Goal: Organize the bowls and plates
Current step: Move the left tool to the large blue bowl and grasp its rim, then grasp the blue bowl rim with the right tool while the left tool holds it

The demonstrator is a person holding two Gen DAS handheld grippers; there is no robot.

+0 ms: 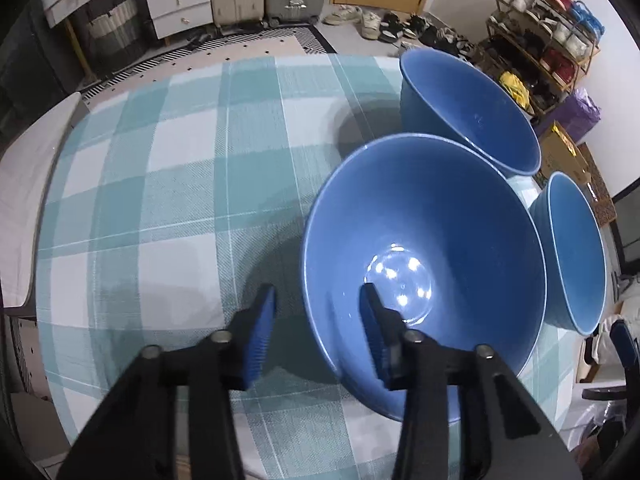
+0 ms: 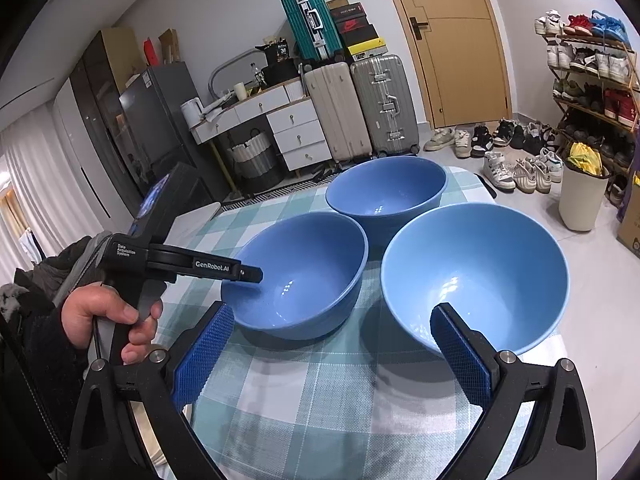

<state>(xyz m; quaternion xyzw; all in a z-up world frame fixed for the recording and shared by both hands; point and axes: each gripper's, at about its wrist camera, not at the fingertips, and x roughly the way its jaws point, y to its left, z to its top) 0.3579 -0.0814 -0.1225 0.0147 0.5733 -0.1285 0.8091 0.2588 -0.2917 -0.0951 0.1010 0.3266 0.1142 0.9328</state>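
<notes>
Nearest the lens, spotted right gripper (image 2: 332,352) gaping wide, nothing between its blue pads (image 2: 204,356), hung just above the checked tablecloth (image 2: 304,408). Saw its right finger in front of the near wall of the right bowl (image 2: 480,272); could not tell whether touching. Counted three blue bowls, all upright and empty on the cloth, clustered close: left bowl (image 2: 304,272), far bowl (image 2: 388,188) behind and between the other two, right bowl at the table's near right edge. Found left gripper (image 2: 248,274), held at the handle by a hand (image 2: 104,320), tipped steeply down over the near rim of the left bowl. From its own camera, read left gripper (image 1: 316,292) as partly open and straddling that rim of the left bowl (image 1: 420,240): one pad (image 1: 372,340) inside the bowl, the other outside, with a visible gap to the wall. Saw no squeeze on the wall, so no grip. Noted far bowl (image 1: 468,112) and right bowl (image 1: 572,256) untouched beyond.
</notes>
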